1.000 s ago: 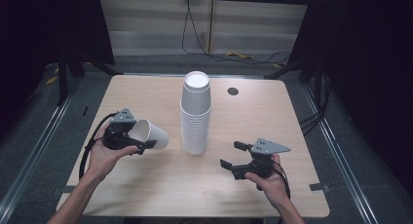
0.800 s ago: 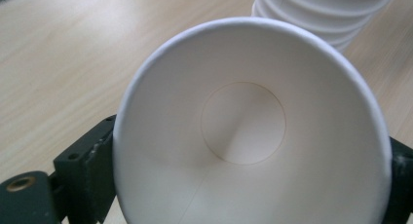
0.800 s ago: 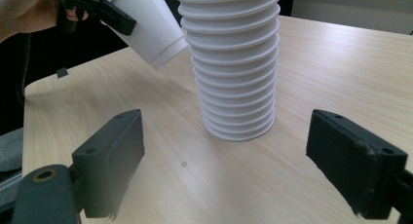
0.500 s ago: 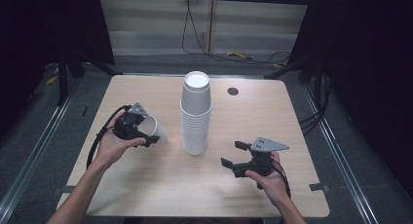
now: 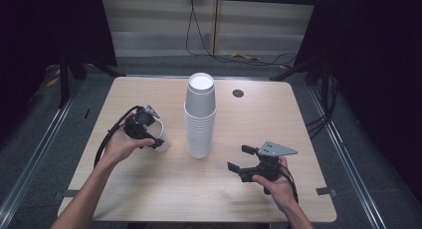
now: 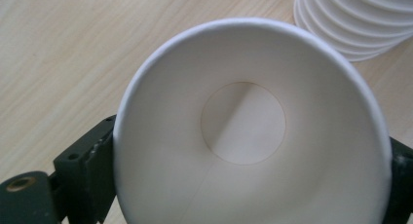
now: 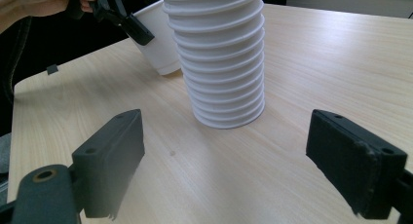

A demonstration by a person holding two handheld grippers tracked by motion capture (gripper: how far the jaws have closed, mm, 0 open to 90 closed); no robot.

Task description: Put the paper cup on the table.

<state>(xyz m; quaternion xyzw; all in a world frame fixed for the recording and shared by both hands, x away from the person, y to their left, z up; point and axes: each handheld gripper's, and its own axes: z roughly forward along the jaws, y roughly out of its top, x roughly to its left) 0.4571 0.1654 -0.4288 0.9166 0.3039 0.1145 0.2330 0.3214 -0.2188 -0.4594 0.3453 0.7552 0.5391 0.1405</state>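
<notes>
My left gripper (image 5: 148, 133) is shut on a single white paper cup (image 5: 161, 137), one jaw on each side of its rim. The left gripper view looks straight down into the cup (image 6: 243, 136), which stands mouth up with its base at or just above the table. In the right gripper view the same cup (image 7: 158, 46) sits just left of a tall stack of white cups (image 7: 219, 53), held by the left gripper (image 7: 124, 19). The stack (image 5: 200, 117) stands mouth down at mid-table. My right gripper (image 5: 239, 158) is open near the front right, its jaws (image 7: 226, 160) facing the stack's foot.
The light wooden table (image 5: 278, 124) has a small dark round hole (image 5: 238, 93) behind and right of the stack. Dark floor, metal rails and cables (image 5: 249, 57) surround the table. The stack's lower rims (image 6: 355, 24) show at the upper right in the left gripper view.
The left hand has turned the cup from lying sideways to mouth up and carried it right, closer to the stack. The right gripper has stayed put.
</notes>
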